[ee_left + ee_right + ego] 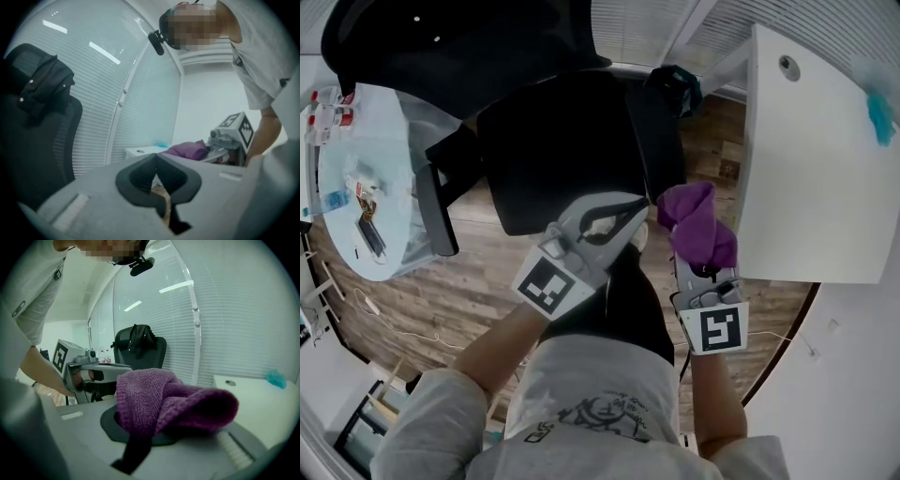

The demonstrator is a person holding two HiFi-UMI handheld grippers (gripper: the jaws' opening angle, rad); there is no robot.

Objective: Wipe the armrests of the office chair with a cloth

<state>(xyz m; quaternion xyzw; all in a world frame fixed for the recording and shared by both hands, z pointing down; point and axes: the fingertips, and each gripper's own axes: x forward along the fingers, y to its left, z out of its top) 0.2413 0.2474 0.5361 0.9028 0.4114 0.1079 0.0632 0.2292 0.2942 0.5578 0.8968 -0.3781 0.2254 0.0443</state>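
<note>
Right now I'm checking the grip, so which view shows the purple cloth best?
The right gripper view: the purple cloth fills the foreground, clamped in the right tool. The head view shows it bunched from above; the left gripper view shows only a small distant part.

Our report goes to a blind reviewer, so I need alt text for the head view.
Seen from above, the right gripper holds a bunched purple cloth in its jaws, while the left gripper, jaws shut and empty, points at a black office chair below. A white desk stands to the right.
</note>
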